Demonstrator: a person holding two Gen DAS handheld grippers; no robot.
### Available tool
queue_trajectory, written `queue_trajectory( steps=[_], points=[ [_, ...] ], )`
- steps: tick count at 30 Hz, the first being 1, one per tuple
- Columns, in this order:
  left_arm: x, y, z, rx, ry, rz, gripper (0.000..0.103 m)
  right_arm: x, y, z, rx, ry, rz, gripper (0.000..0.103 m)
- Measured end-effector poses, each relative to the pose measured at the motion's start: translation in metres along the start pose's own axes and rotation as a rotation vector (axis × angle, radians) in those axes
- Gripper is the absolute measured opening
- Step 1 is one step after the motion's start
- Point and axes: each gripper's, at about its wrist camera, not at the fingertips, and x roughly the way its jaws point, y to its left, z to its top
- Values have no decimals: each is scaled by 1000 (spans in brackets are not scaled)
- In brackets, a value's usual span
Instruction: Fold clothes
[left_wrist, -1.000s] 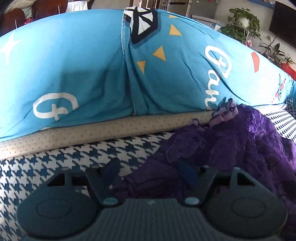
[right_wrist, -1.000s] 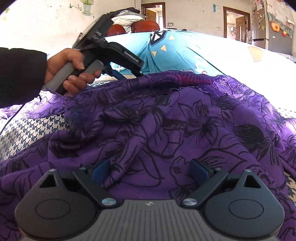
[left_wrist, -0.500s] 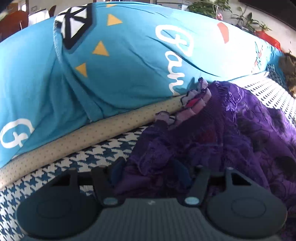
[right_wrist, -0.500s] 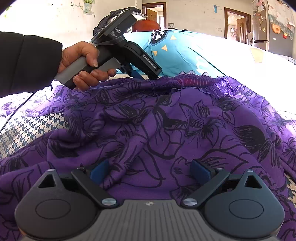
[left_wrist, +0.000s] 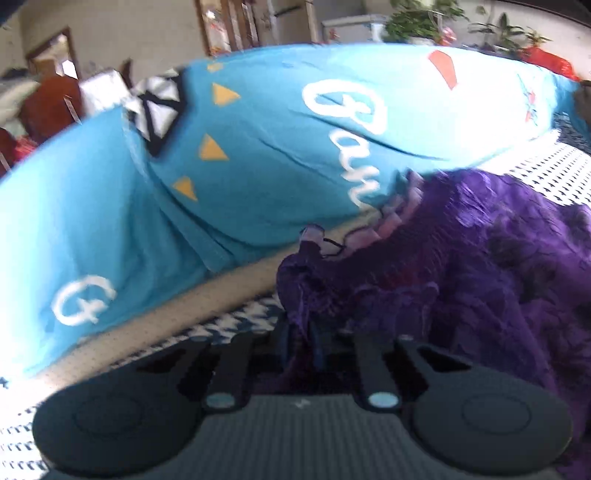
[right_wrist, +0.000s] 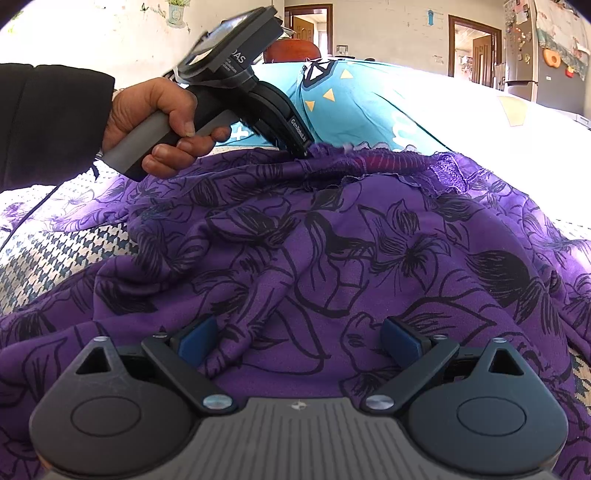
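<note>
Right hand-held gripper (right_wrist: 297, 338), fingers spread over the purple floral garment (right_wrist: 332, 240) lying on the houndstooth cover (right_wrist: 55, 251); beyond, left hand-held gripper (left_wrist: 301, 341) pinching the garment's gathered edge, with the blue printed quilt (left_wrist: 258, 147) behind.

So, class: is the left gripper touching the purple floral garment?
Touching. The left wrist view shows the left gripper shut on a bunch of the purple floral garment, fabric pinched between its fingers.

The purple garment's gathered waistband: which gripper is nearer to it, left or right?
Left. The left gripper is shut on the waistband; the right gripper hangs open over the garment's near part.
</note>
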Motion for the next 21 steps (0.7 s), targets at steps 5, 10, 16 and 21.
queue_trajectory(
  steps=[5, 10, 16, 21],
  points=[
    [-9, 13, 18, 18, -89, 259, 11, 0, 0, 1, -2, 6, -2, 98],
    [27, 14, 12, 47, -8, 316, 15, 4, 3, 3, -5, 18, -3, 103],
    [44, 37, 2, -132, 102, 256, 53, 3, 1, 1, 3, 18, 6, 103],
    [10, 57, 5, -254, 54, 223, 61, 3, 2, 1, 5, 20, 10, 103]
  ],
)
